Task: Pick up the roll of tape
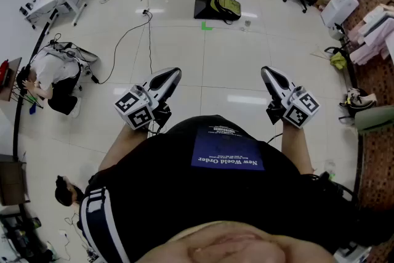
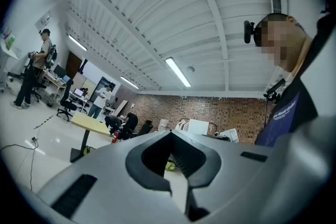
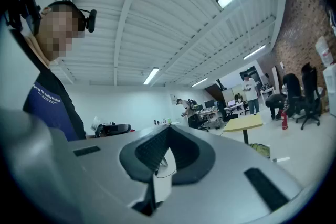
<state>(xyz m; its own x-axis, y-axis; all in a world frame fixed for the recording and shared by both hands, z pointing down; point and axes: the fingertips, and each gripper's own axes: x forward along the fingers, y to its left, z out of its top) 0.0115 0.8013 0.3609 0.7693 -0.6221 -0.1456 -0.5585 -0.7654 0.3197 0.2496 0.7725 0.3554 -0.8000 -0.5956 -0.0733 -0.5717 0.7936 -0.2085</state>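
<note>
Claws closed and empty, left claw (image 1: 175,73), right claw (image 1: 266,71), above floor (image 1: 221,61).

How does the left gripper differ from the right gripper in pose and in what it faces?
The left gripper slants toward the upper right of the head view; the right gripper slants toward the upper left, so their tips lean toward each other. The left gripper faces a brick wall; the right gripper faces a white wall. Shared: both are held out before the person above the floor, jaws together, nothing between them.
</note>
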